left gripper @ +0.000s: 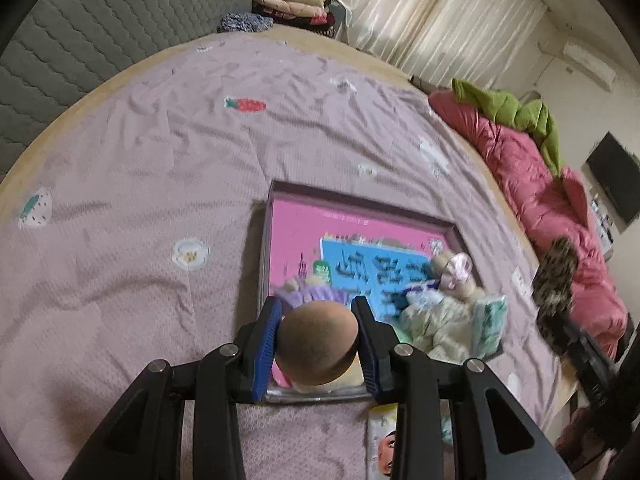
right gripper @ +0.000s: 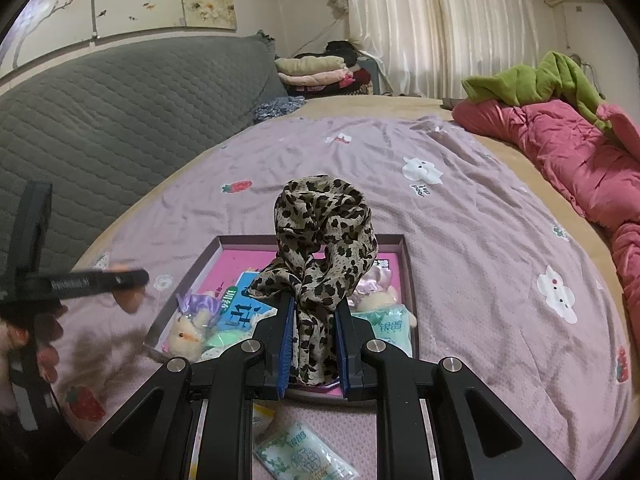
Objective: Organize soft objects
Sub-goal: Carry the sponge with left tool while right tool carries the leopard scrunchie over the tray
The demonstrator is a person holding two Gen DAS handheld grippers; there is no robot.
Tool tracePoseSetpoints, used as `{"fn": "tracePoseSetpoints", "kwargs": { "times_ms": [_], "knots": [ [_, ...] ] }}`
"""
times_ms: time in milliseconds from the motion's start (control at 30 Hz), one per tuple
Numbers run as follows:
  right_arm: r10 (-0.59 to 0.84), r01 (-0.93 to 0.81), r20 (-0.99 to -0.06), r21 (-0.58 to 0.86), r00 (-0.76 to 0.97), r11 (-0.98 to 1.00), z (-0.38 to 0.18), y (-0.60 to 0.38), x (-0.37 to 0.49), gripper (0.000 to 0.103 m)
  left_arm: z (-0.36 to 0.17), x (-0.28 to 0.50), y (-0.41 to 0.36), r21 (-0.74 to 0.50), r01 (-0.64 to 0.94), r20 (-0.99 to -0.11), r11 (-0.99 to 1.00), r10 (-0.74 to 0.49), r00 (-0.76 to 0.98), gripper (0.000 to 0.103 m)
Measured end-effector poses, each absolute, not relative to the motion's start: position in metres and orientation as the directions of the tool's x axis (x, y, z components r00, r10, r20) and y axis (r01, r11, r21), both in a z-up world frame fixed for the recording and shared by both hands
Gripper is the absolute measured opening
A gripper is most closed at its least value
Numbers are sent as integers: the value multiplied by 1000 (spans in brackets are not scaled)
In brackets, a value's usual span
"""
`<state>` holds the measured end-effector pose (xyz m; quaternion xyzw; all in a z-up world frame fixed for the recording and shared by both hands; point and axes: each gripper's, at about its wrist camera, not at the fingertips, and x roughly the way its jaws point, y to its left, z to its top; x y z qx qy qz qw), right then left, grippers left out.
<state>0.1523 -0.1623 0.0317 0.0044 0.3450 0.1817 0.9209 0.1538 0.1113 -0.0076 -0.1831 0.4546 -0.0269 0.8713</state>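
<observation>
My left gripper point(left gripper: 317, 304) is shut on a round brown soft ball point(left gripper: 318, 340), held over the near edge of the shallow pink-bottomed box point(left gripper: 360, 206) on the bed. In the right wrist view, my right gripper point(right gripper: 315, 304) is shut on a bunched leopard-print scarf point(right gripper: 324, 224) that stands up above the box point(right gripper: 248, 241). The same scarf point(left gripper: 554, 280) shows blurred at the right of the left wrist view. Inside the box lie a plush doll with a purple bow point(right gripper: 188, 328), one with a pink bow point(right gripper: 376, 292) and a green tissue pack point(right gripper: 390, 328).
Loose tissue packets point(right gripper: 304, 456) lie on the mauve bedspread point(right gripper: 480, 240) in front of the box. A pink quilt with a green blanket point(right gripper: 560, 140) runs along the right side. A grey padded headboard point(right gripper: 120, 112) and folded clothes point(right gripper: 316, 70) are behind.
</observation>
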Motion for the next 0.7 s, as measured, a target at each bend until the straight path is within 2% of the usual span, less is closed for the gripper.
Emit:
{"fn": "tracePoseSetpoints", "kwargs": {
  "times_ms": [400, 700],
  "knots": [
    [323, -319, -661, 132, 677, 939, 22, -167, 158, 19, -45, 150, 93, -362, -105, -820, 926, -263, 508, 37],
    [320, -317, -699, 139, 640, 938, 1, -159, 165, 19, -52, 159, 91, -380, -101, -815, 919, -281, 508, 37]
  ]
}}
